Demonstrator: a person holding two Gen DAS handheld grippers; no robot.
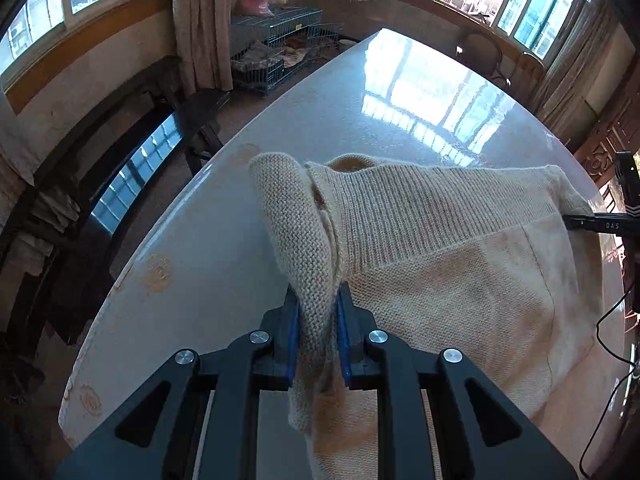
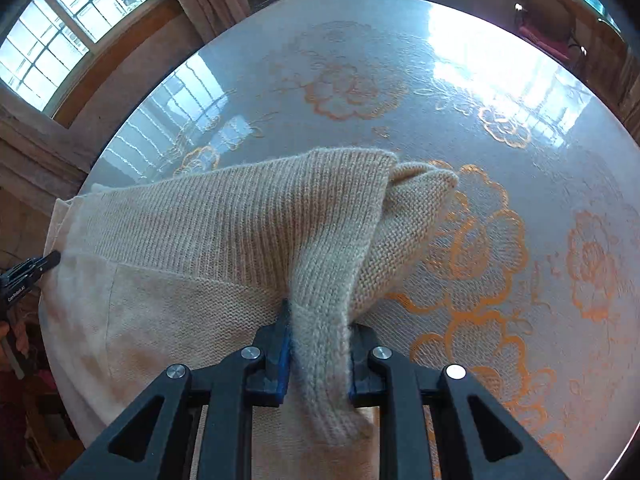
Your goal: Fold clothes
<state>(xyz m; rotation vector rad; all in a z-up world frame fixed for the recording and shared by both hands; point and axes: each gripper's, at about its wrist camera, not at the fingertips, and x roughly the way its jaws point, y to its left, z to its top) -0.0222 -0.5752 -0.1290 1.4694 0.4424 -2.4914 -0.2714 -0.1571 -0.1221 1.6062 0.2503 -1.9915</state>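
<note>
A cream knitted sweater (image 1: 440,232) lies stretched between both grippers over a glossy table (image 1: 208,232). My left gripper (image 1: 316,300) is shut on a bunched fold at the sweater's left end, the knit pinched between its blue pads. In the right wrist view the same sweater (image 2: 224,220) spreads to the left, and my right gripper (image 2: 320,324) is shut on its bunched right end. The right gripper's tip (image 1: 580,224) shows at the sweater's far edge in the left wrist view. The left gripper's tip (image 2: 48,260) shows likewise in the right wrist view.
The table (image 2: 520,140) bears an orange flower pattern and strong window glare. A wire cage (image 1: 276,44) and curtains (image 1: 196,20) stand beyond its far edge. A dark bench (image 1: 132,168) runs along the left wall. A black cable (image 1: 608,328) hangs at the right.
</note>
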